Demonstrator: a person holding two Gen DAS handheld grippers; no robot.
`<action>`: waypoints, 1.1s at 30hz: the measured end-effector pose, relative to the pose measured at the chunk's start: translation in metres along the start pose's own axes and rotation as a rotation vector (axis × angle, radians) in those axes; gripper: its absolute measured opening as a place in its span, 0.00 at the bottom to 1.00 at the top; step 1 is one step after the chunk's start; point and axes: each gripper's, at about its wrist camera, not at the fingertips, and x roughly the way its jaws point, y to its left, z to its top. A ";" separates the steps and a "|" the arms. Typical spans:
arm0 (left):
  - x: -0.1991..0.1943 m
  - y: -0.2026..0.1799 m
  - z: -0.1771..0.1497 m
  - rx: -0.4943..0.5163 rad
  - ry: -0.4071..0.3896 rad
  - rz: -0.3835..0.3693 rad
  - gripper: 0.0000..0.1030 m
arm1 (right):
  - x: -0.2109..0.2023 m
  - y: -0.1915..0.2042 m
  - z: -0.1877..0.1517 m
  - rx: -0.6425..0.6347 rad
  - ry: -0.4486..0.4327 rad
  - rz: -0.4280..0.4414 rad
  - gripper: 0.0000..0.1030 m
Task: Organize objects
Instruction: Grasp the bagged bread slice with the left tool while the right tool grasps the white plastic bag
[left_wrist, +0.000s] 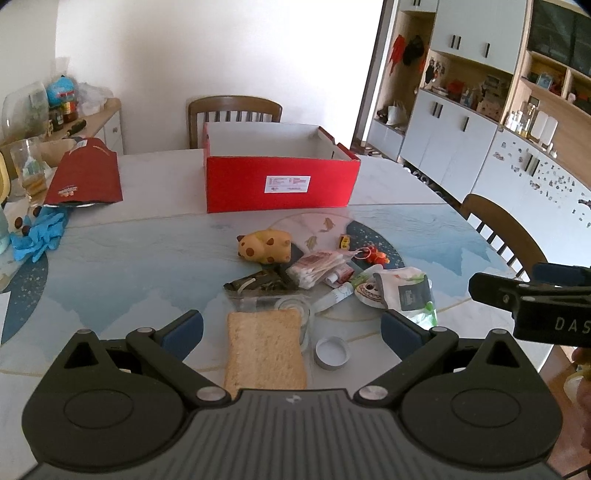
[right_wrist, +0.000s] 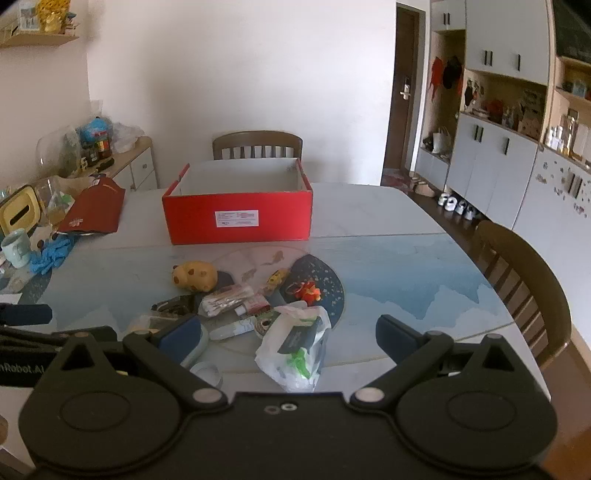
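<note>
Both my left gripper (left_wrist: 291, 328) and right gripper (right_wrist: 288, 334) gape wide, holding nothing, and diving into this pile risks toppling the small glass (left_wrist: 295, 314) behind the bread slice (left_wrist: 264, 350).

The letters "DAS" stand in white on the right gripper (left_wrist: 532, 291), seen right of the left gripper. "nRobot.AI" shows on the left gripper's body at left. The red box (right_wrist: 238, 218) ahead carries a white label (right_wrist: 236, 218), print too small to read.

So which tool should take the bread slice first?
Left, probably. The left tool stands open with the bread slice lying between its fingers; the right tool is open over the white plastic bag instead.
</note>
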 end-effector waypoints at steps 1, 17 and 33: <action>0.001 0.002 0.000 -0.004 0.002 0.000 1.00 | 0.002 0.000 0.000 -0.003 -0.002 0.005 0.98; 0.057 0.014 -0.012 0.014 0.091 0.043 1.00 | 0.067 -0.009 -0.004 -0.064 0.094 0.042 0.97; 0.125 0.024 -0.029 -0.047 0.227 0.054 1.00 | 0.139 -0.023 -0.017 -0.077 0.248 0.062 0.86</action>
